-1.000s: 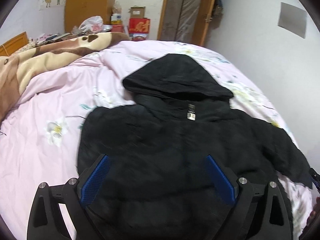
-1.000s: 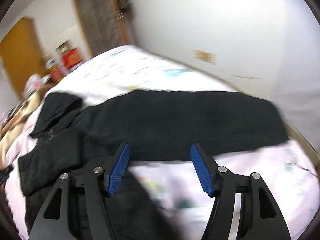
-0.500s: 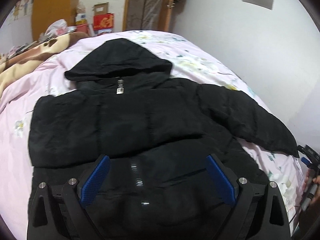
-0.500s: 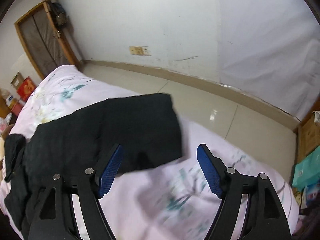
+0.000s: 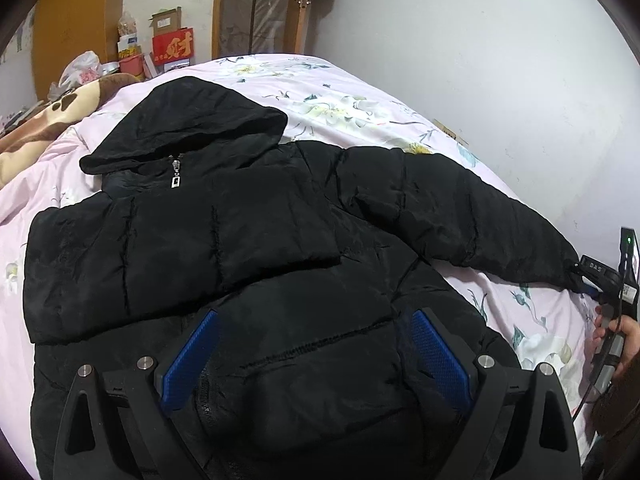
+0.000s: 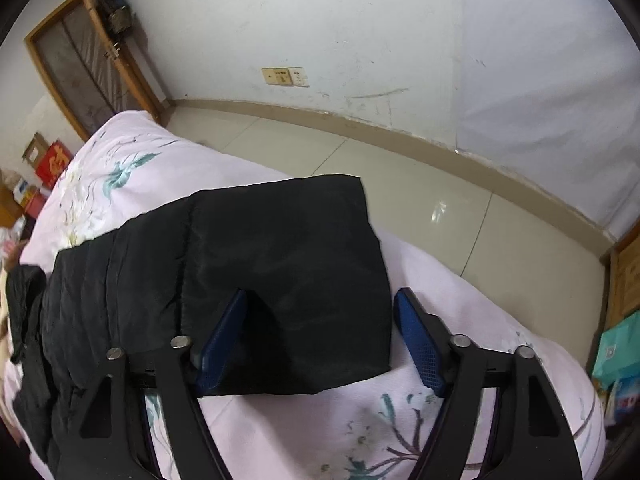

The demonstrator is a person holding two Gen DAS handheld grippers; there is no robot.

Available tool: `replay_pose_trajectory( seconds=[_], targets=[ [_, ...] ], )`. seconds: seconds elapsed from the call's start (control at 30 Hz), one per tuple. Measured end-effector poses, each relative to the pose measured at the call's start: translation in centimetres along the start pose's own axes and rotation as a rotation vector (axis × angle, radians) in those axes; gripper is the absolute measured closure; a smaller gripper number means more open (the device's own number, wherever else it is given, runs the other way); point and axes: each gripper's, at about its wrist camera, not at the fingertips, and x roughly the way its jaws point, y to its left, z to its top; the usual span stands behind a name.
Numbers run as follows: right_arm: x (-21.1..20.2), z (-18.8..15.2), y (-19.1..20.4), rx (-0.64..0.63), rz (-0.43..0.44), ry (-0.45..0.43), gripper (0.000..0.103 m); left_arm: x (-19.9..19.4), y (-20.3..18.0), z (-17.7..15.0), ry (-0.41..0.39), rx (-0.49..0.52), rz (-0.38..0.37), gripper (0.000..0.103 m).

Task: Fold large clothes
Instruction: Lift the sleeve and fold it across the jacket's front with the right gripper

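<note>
Jacket [image 5: 248, 264] lay front up on the bed [image 5: 360, 92], hood [image 5: 188, 124] toward the far end, its left sleeve already folded across the chest and its right sleeve [image 6: 280, 272] stretched out toward the bed's edge. Your right gripper [image 6: 320, 336] was wide open and straddled the cuff corner, one finger seemingly tucked at the cloth, though whether it sat under or on top was hard to tell. Your left gripper [image 5: 316, 360] hovered open over the lower body, holding nothing.

If you closed on only the slippery top layer, I'd expect the padded sleeve to slide free or bunch mid-fold. Dragging it could also pull the folded left sleeve askew.

A brown blanket [image 5: 52, 120] lay beside the hood, boxes [image 5: 172, 46] stood beyond; neither blocked the fold.
</note>
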Motion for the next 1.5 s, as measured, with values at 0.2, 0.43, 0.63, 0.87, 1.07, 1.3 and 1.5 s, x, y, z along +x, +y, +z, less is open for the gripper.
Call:
replay_pose_trajectory(
  seconds=[0.2,0.43,0.63,0.87,1.07,1.3,1.5],
  targets=[
    [-0.8,0.1,1.0,-0.061,-0.063,-0.018,0.079,-0.4,0.9,-0.2,-0.002,-0.017,0.016,0.006],
    [-5.4,0.9,3.6,-0.125,-0.013,-0.136,0.086,-1.9,2.7,-0.2,-0.027,-0.051,0.041,0.006],
    [-9.7,1.6,7.5,-0.183,0.161,-0.199,0.087,-3.7,4.1,-0.2,-0.056,-0.070,0.049,0.006],
    [-13.1,0.5,14.9,-0.301,0.288,-0.229,0.089,-5.5,6.2,0.0,-0.088,-0.100,0.058,0.006],
    [-15.2,-2.2,22.8,-0.442,0.404,-0.226,0.090,-6.9,8.7,0.1,-0.116,-0.138,0.077,0.006],
    [-16.1,-7.5,31.5,-0.624,0.514,-0.189,0.090,-8.7,11.2,-0.4,-0.182,-0.094,0.153,0.006],
    [-14.9,-12.1,36.8,-0.707,0.590,-0.106,0.091,-8.9,15.1,-0.9,-0.188,-0.183,0.172,0.006]
  ],
)
